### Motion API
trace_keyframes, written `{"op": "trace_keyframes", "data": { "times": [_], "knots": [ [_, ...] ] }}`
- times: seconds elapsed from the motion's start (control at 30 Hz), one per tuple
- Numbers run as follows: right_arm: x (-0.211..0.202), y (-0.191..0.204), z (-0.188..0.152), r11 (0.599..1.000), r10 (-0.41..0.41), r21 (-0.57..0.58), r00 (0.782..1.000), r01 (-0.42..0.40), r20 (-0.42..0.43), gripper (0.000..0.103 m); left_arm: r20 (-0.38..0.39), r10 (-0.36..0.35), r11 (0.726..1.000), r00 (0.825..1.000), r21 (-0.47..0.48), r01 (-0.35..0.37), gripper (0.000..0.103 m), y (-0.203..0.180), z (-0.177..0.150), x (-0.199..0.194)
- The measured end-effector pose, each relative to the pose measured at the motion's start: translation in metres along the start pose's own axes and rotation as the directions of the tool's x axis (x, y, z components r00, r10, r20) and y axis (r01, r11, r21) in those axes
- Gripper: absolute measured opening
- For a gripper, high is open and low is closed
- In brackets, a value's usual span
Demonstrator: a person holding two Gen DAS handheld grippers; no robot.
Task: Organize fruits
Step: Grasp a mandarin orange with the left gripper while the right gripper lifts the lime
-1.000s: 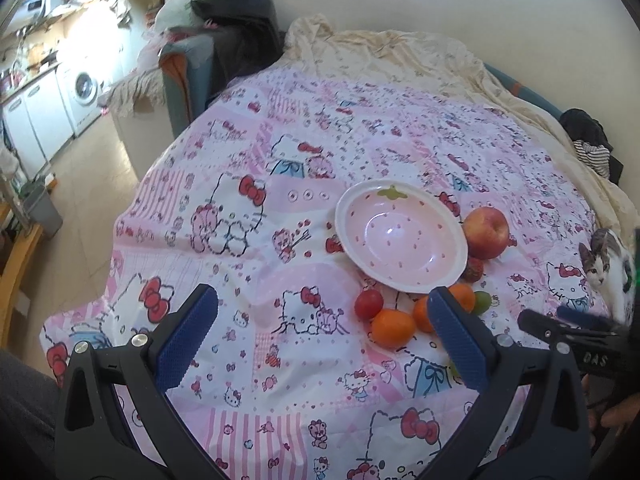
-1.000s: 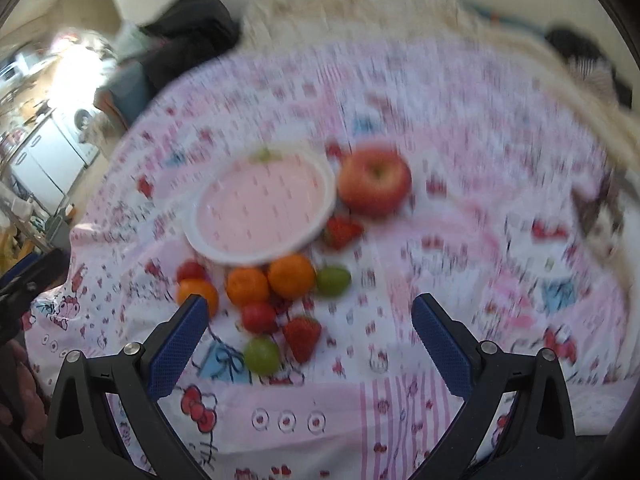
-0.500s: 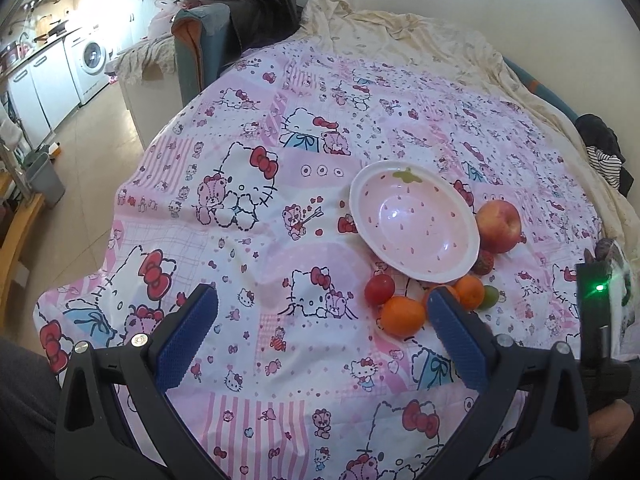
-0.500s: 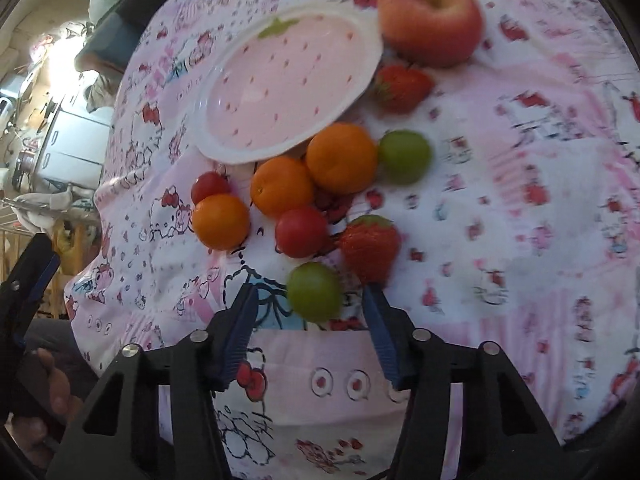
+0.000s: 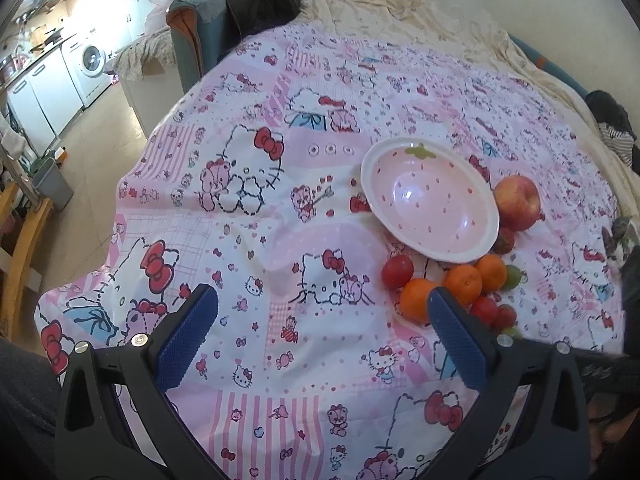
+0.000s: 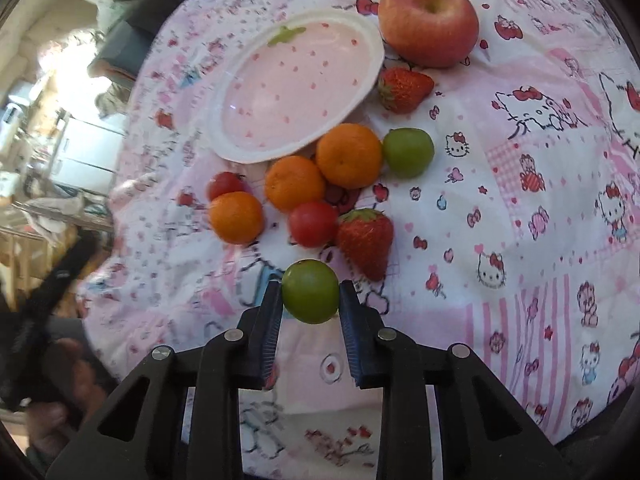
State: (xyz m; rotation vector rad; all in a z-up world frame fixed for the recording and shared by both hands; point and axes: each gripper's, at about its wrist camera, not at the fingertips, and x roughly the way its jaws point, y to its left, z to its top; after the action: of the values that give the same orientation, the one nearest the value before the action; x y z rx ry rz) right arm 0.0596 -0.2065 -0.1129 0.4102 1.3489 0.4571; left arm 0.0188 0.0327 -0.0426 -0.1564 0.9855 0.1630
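A pink strawberry-print plate (image 6: pixel 296 92) (image 5: pixel 432 204) lies empty on the bedspread. Beside it are a red apple (image 6: pixel 428 24) (image 5: pixel 516 202), three oranges (image 6: pixel 294 188), two small tomatoes (image 6: pixel 314 224), two strawberries (image 6: pixel 368 240) and a green fruit (image 6: pixel 408 152). My right gripper (image 6: pixel 310 300) is closing on a second green fruit (image 6: pixel 310 291) at the near end of the cluster. Its blue pads touch both sides of it. My left gripper (image 5: pixel 320 296) hovers wide open with nothing between its fingers, left of the fruit pile.
The pink cartoon-cat bedspread (image 5: pixel 280 184) drops off at its left edge to a tiled floor with a washing machine (image 5: pixel 93 60). A chair with dark clothes (image 5: pixel 224 12) stands behind. A cat (image 5: pixel 616 236) sits at the right edge.
My right gripper came down towards the near green fruit, and its jaws went from wide open to closed around it. The left gripper stayed open and tilted slightly.
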Motion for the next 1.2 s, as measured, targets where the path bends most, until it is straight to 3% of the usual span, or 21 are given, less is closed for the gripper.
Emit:
{"op": "trace_keyframes", "data": {
  "times": [0.07,0.2,0.27,0.37,0.43,0.53,0.77,0.87,1.2],
  "knots": [
    [-0.012,-0.005,0.001,0.998,0.040,0.036,0.998,-0.042,0.044,0.030,-0.033,-0.009,1.000,0.999,0.017,0.010,0.103,-0.003,-0.003,0.006],
    [-0.027,-0.009,0.007,0.997,0.030,0.061,0.992,-0.038,0.121,0.030,-0.111,-0.054,0.995,0.992,0.072,0.062,0.102,-0.025,-0.004,0.023],
    [-0.028,-0.010,0.009,0.996,0.041,0.071,0.990,-0.051,0.134,0.030,-0.152,-0.073,0.991,0.986,0.096,0.088,0.096,-0.038,-0.003,0.030],
    [-0.032,-0.011,0.011,0.996,0.049,0.070,0.988,-0.060,0.147,0.030,-0.196,-0.092,0.985,0.976,0.127,0.119,0.082,-0.060,-0.003,0.044],
    [-0.034,-0.011,0.012,0.996,0.045,0.071,0.986,-0.058,0.163,0.030,-0.224,-0.091,0.984,0.970,0.131,0.122,0.063,-0.070,-0.004,0.054],
    [-0.036,-0.015,0.014,0.995,0.042,0.081,0.984,-0.057,0.174,0.030,-0.271,-0.101,0.981,0.957,0.131,0.141,0.056,-0.085,-0.006,0.071],
    [-0.039,-0.024,0.015,0.993,0.033,0.109,0.982,-0.054,0.186,0.030,-0.282,-0.062,0.980,0.957,0.163,0.111,0.053,-0.104,-0.004,0.091],
    [-0.039,-0.027,0.015,0.991,0.035,0.119,0.982,-0.058,0.184,0.030,-0.268,-0.043,0.981,0.963,0.173,0.092,0.040,-0.102,-0.002,0.092],
    [-0.037,-0.024,0.014,0.992,0.023,0.114,0.984,-0.044,0.178,0.030,-0.264,-0.057,0.980,0.963,0.170,0.105,0.038,-0.100,-0.003,0.090]
  ]
}}
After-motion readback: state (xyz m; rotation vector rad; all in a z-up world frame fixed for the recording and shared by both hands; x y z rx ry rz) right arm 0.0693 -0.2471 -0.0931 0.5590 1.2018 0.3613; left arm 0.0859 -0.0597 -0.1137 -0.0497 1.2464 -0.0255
